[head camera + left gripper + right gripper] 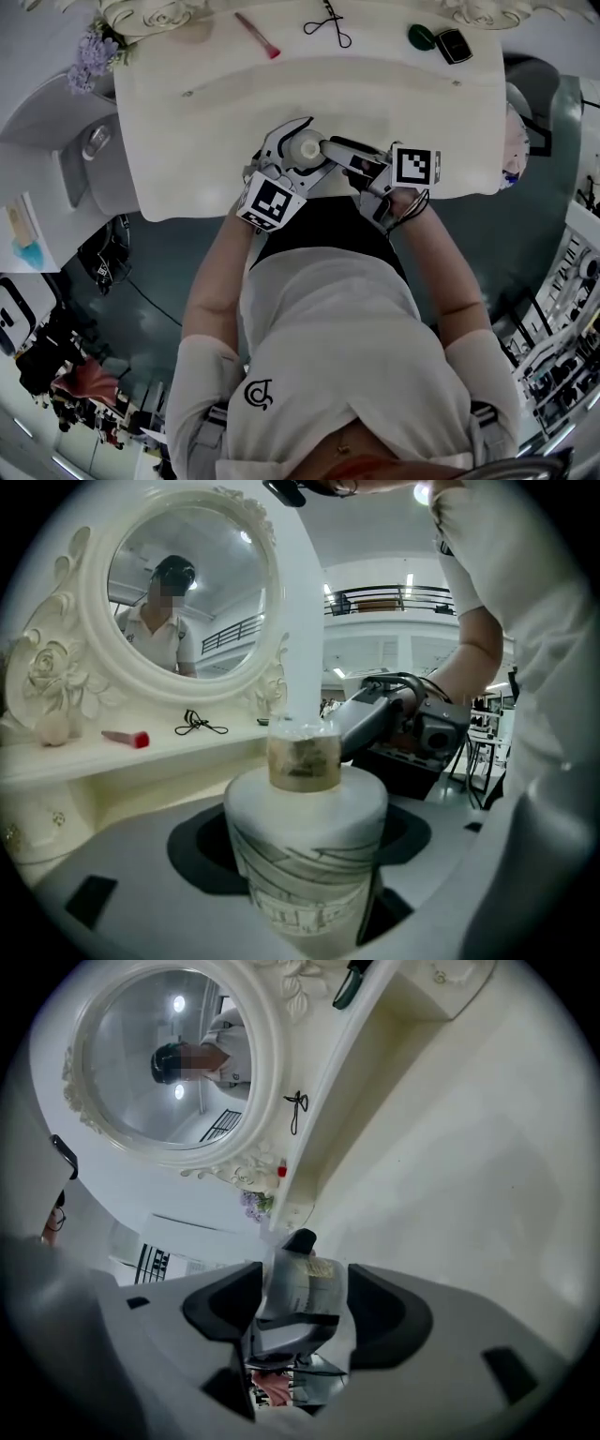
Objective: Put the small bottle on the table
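The small white cylindrical bottle with a tan-banded neck (307,147) is clenched upright in the left hand-held gripper (303,869), at the cream surface's (225,112) 6 o'clock edge. From 3 o'clock, the right hand-held gripper (305,1312) flanks it, jaws released.

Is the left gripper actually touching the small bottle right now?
Touching. The left gripper view shows the small bottle seated between the jaws of the left gripper, both its sides against them with no gap visible.

Bottle (307,147) seemingly above table (187,141) edge
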A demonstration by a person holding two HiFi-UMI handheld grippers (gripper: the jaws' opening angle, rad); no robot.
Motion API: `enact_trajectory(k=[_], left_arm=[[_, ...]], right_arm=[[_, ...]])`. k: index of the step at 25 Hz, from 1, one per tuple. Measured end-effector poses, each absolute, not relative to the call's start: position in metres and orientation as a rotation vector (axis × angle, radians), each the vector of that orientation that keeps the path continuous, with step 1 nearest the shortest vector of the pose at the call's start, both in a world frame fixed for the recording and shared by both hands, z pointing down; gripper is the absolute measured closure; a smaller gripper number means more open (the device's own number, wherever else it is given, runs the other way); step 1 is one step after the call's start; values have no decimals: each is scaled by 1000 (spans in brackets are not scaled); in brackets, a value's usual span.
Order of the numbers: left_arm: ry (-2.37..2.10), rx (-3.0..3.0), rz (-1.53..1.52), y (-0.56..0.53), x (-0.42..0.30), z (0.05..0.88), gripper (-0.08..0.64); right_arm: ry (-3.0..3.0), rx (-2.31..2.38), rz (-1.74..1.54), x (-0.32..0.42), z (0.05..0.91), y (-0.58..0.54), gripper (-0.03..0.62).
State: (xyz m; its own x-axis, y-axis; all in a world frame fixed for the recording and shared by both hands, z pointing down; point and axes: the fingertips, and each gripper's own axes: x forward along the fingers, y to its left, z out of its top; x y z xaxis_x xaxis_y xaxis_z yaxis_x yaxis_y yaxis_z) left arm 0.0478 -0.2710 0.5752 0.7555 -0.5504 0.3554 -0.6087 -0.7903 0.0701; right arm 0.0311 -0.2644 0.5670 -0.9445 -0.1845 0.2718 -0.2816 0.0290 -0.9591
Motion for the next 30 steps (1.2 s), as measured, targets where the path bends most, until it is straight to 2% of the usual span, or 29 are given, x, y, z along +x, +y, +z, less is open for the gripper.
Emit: enact_trajectory(k=[4, 9, 30], left_arm=[[-946, 2745, 555, -275, 49, 591, 209], [-954, 2724, 643, -282, 49, 605, 209], [-907, 2675, 746, -281, 49, 613, 195]], right_arm=[[-2177, 458, 2065, 33, 578, -268, 340], [-2136, 459, 2117, 36, 590, -274, 360], [-2117, 399, 2143, 31, 597, -274, 342]])
